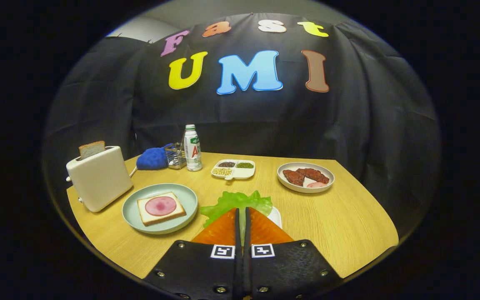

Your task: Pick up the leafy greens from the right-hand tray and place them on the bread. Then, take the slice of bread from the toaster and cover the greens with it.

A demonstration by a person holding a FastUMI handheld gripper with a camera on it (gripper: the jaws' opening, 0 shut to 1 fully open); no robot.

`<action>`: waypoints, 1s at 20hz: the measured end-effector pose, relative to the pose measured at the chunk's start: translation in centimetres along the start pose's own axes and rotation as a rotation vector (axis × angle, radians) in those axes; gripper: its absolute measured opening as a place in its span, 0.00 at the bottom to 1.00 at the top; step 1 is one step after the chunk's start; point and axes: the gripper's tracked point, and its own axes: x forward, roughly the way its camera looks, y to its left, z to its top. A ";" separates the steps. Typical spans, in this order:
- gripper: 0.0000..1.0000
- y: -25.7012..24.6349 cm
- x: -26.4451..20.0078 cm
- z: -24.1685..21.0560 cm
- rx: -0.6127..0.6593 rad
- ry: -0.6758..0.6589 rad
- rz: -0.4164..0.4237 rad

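A frilly green lettuce leaf [236,203] spreads out just past my fingertips, and a thin strip of it shows in the narrow slit between them. My gripper [242,209] is shut on the leaf. Beneath it peeks a corner of the white tray [276,216]. To the left, a pale green plate [131,216] carries a slice of bread [148,214] topped with a round of pink ham. Further left stands a cream toaster [98,179] with another bread slice [92,148] sticking up from its slot.
On the wooden table [340,216], a plate [283,181] of brown meat sits beyond to the right. A white divided dish [240,176] of beans lies straight ahead. A bottle [192,148], a small clear holder [176,156] and a blue mitt [153,158] stand at the back.
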 end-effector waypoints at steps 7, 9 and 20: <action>0.00 6.8 0.5 1.7 0.064 -0.025 0.088; 0.01 8.5 0.9 1.9 0.056 -0.020 0.112; 0.00 15.5 4.0 1.5 0.117 0.004 0.177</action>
